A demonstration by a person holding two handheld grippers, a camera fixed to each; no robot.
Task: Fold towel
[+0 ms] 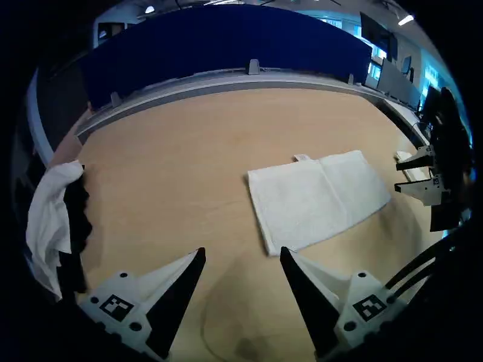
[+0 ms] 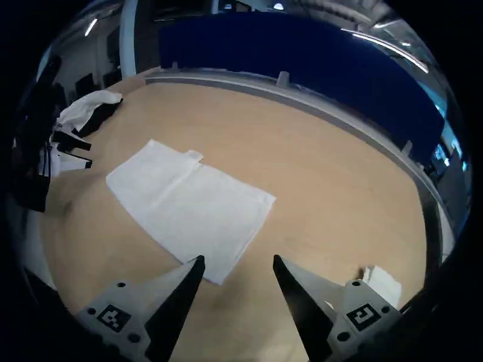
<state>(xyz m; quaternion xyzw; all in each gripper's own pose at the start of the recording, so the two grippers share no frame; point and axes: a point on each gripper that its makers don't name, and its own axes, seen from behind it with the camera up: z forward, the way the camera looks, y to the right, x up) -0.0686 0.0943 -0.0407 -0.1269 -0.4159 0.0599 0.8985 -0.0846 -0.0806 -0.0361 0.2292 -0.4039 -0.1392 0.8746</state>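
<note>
A white towel (image 1: 317, 196) lies flat on the wooden table (image 1: 181, 157), folded over with a seam down its middle and a small tag at its far edge. My left gripper (image 1: 241, 265) hangs open just short of the towel's near corner, nothing between its fingers. In the right gripper view the same towel (image 2: 187, 205) spreads out ahead, and my right gripper (image 2: 238, 271) stands open above its near edge, empty. The right gripper (image 1: 413, 175) also appears at the far right of the left gripper view, and the left gripper (image 2: 72, 151) at the far left of the right gripper view.
A heap of white and black cloth (image 1: 57, 220) lies at the table's left edge, seen too as cloth (image 2: 90, 108). A blue partition (image 1: 223, 42) with a grey rail runs along the far side. A small white object (image 2: 383, 283) sits by my right finger.
</note>
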